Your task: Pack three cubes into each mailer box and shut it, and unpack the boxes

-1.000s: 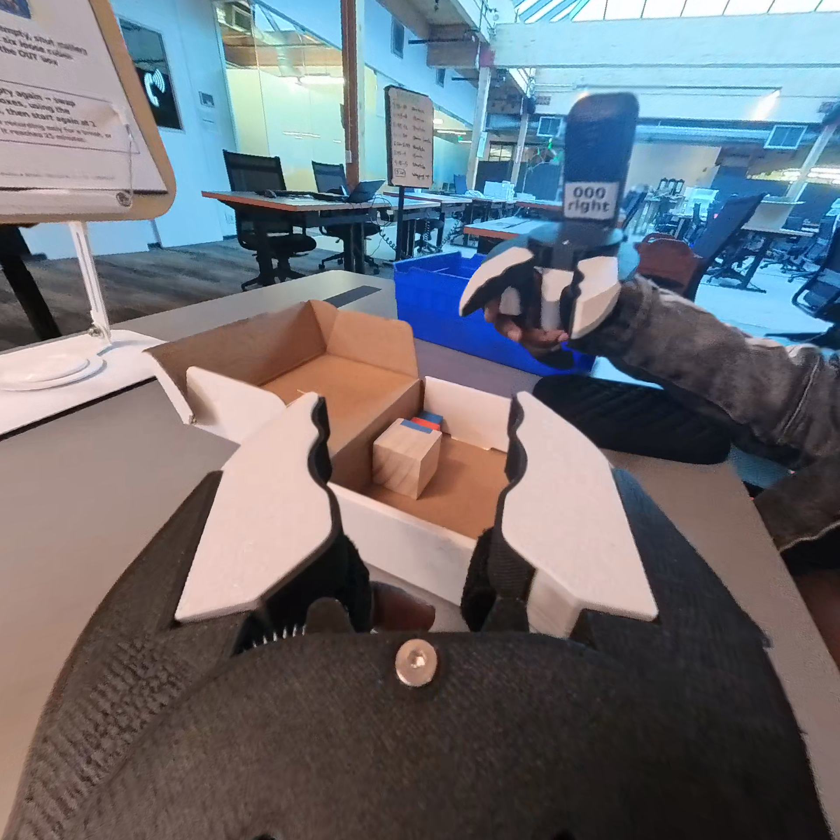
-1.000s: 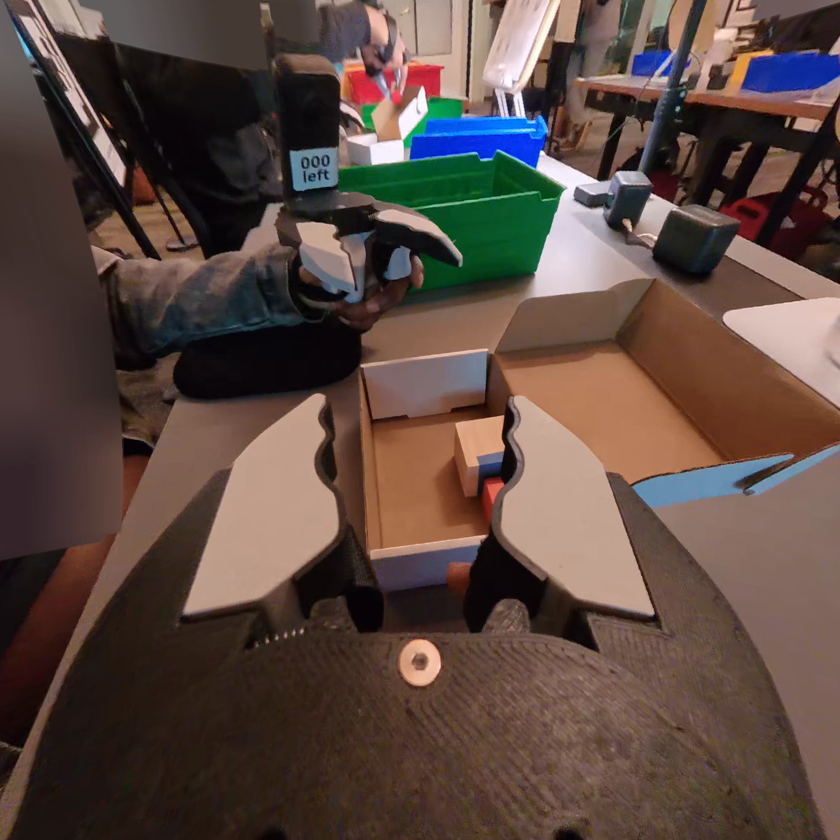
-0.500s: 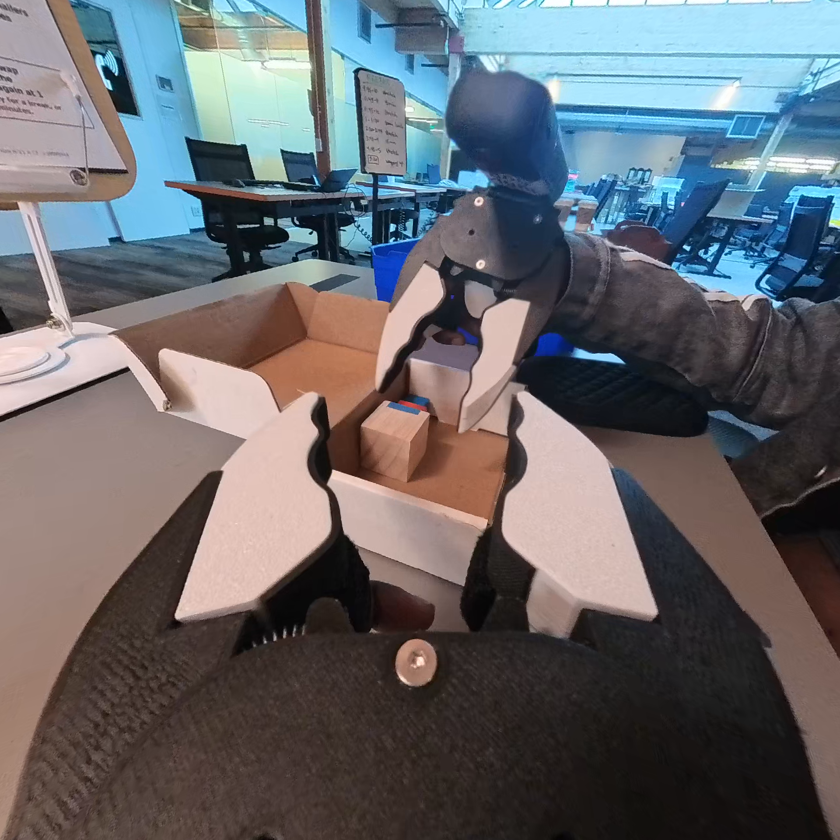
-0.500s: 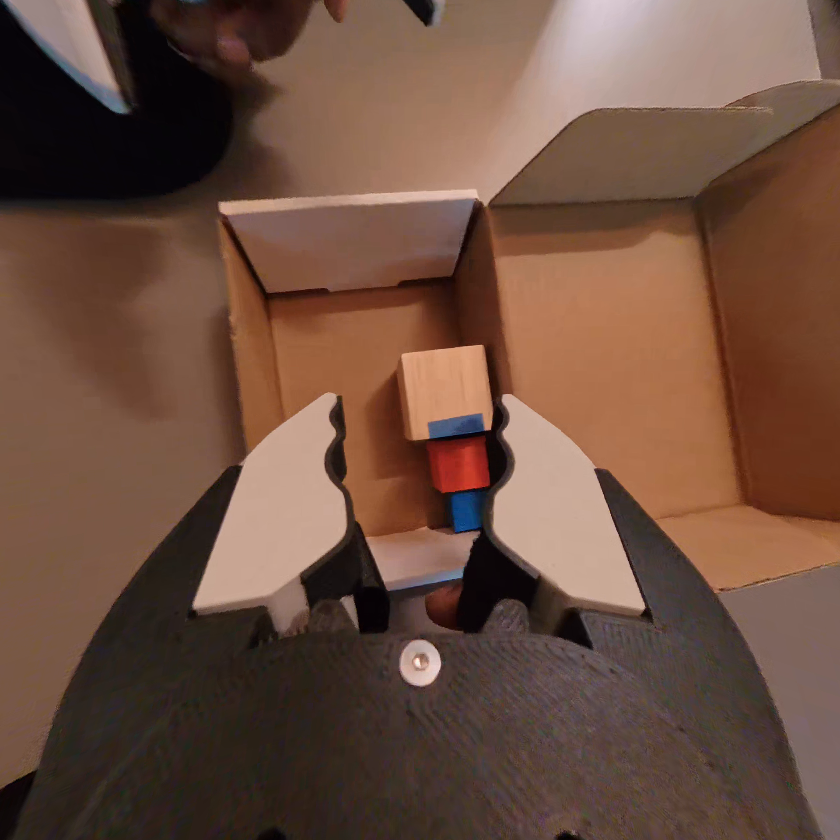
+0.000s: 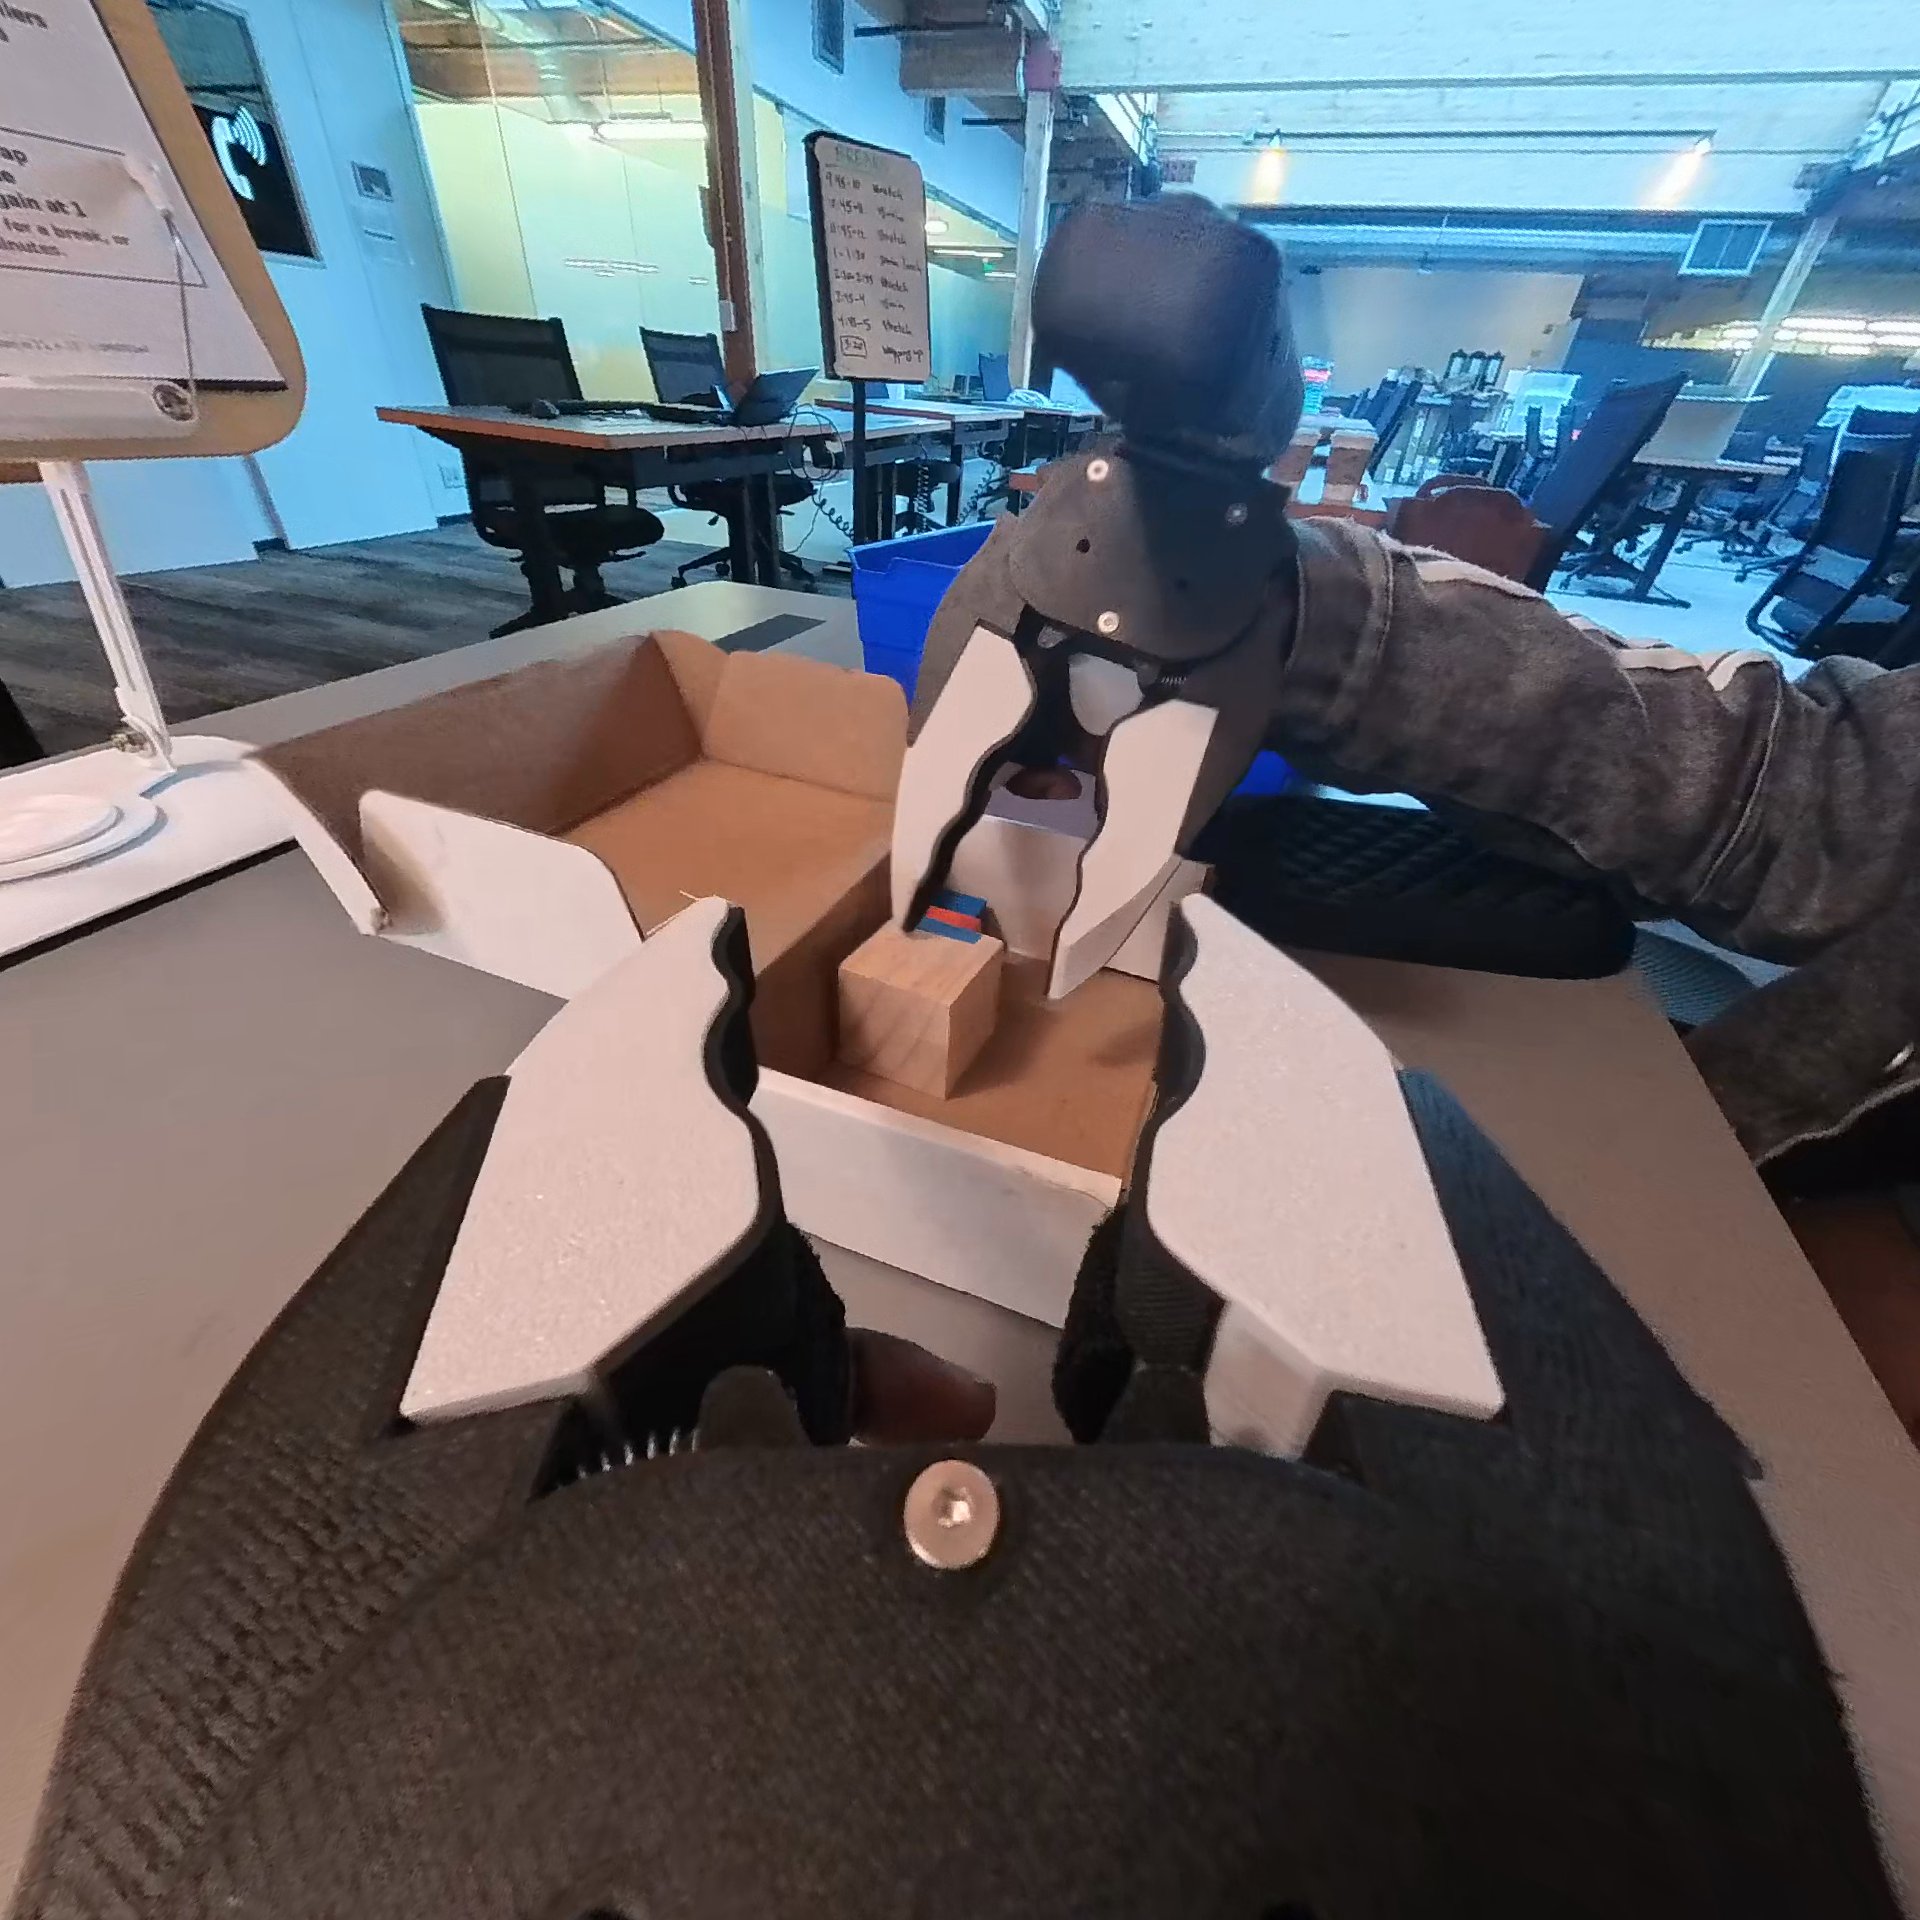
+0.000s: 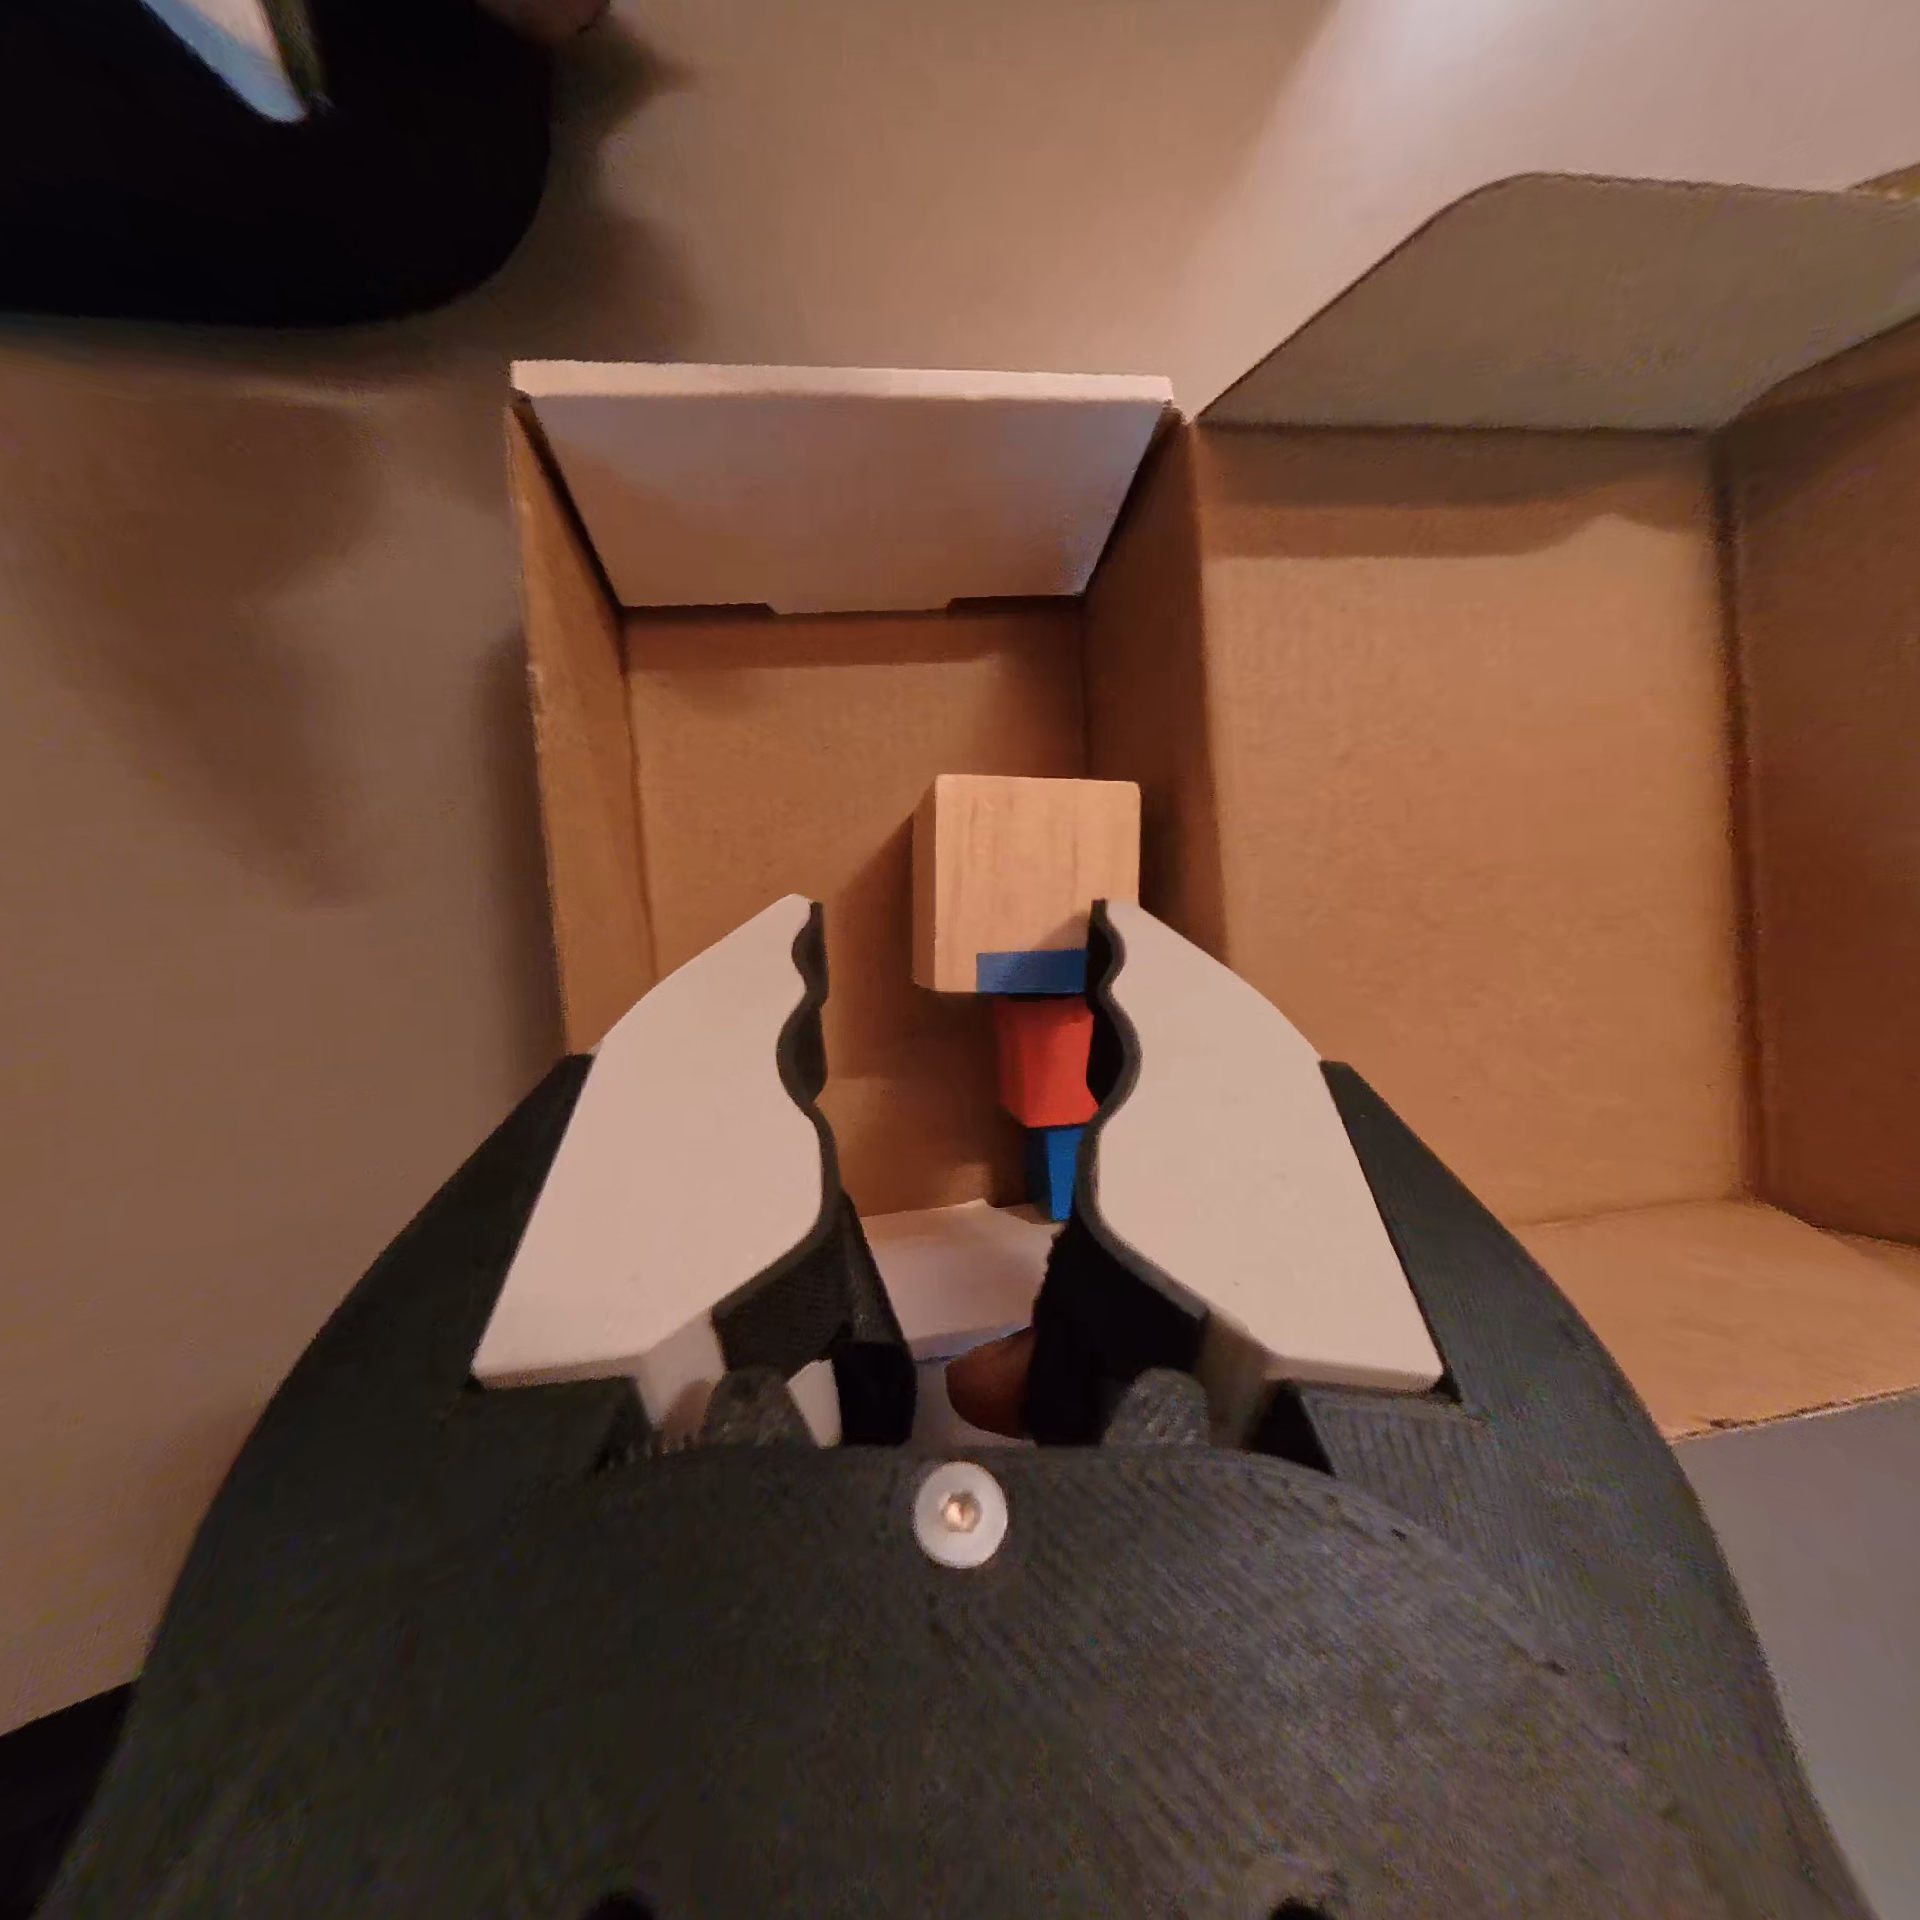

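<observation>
An open mailer box (image 5: 935, 1179) stands on the grey table (image 5: 208, 1039), with its lid (image 5: 727, 748) folded back to the left. A wooden cube (image 5: 914, 1013) sits in it, with a red cube (image 6: 1044, 1060) and a blue cube (image 6: 1055, 1169) in line behind it. My right gripper (image 5: 987, 951) points down into the box, open and empty. From above (image 6: 951, 914) its right finger (image 6: 1226, 1122) is beside the red cube. My left gripper (image 5: 956, 1039) is open and empty, just in front of the box's near wall.
A blue bin (image 5: 904, 592) stands behind the box. A black padded rest (image 5: 1403, 883) lies to the right, under a person's sleeve (image 5: 1558, 748). A sign on a stand (image 5: 135, 208) with a white base (image 5: 62, 831) is at the far left. There is about 11 centimeters between the tips of the two grippers.
My right gripper has swung from upright behind the box to pointing down into it, then dropped closer to the cubes. My left gripper has moved slightly nearer the box.
</observation>
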Motion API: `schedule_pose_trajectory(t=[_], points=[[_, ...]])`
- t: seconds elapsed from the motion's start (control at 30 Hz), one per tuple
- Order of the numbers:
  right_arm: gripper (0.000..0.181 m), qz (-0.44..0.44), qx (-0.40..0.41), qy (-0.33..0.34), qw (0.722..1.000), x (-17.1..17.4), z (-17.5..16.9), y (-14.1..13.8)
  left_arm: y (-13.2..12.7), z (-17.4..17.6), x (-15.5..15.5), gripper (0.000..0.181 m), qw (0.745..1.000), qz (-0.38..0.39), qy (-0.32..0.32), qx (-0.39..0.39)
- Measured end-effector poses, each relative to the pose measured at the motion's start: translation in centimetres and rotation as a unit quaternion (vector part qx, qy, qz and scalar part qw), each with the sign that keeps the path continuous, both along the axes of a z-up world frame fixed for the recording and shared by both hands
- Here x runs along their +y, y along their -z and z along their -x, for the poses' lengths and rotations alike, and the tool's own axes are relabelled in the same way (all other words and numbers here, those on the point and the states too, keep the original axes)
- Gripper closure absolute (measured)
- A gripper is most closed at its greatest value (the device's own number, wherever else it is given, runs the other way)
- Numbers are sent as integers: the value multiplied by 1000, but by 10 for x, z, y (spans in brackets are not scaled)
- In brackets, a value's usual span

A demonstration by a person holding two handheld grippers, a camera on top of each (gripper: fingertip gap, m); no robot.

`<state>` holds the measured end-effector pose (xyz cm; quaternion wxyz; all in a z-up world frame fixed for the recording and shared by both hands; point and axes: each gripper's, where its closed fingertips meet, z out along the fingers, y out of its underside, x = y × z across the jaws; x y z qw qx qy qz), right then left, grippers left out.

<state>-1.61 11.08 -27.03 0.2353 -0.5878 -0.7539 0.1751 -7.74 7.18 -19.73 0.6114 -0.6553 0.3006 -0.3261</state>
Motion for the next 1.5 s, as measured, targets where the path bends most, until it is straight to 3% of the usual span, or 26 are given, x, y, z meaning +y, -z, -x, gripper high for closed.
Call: schedule_pose_trajectory(t=[0.23,0.43,0.57,0.7,0.83,0.97,1.07,1.2,1.33,1.5], points=[[120,-18,-8,19,1000,7,0,4,2,-1,-1,106,1000,1,3,6],[129,3,4,12,1000,1,1,1,2,-1,0,106,1000,0,2,7],[117,26,-7,32,999,1,4,11,2,-2,-1,106,1000,-1,2,10],[137,-5,-24,39,999,5,6,18,3,-2,-1,106,1000,-2,3,13],[137,2,8,41,999,0,5,-2,2,-2,-1,106,1000,-6,1,14],[137,-15,78,65,995,3,-13,-52,2,-2,-2,106,1000,-8,2,14],[137,-47,128,123,983,15,-50,-95,2,-2,-1,106,1000,-7,-1,12],[137,-102,133,262,950,45,-139,-126,4,-3,-1,106,1000,-7,-1,19],[137,-124,120,412,895,69,-237,-126,5,-3,0,106,1000,-7,-4,22],[137,-93,94,564,815,88,-324,-86,6,-3,1,107,1000,-5,-7,24]])
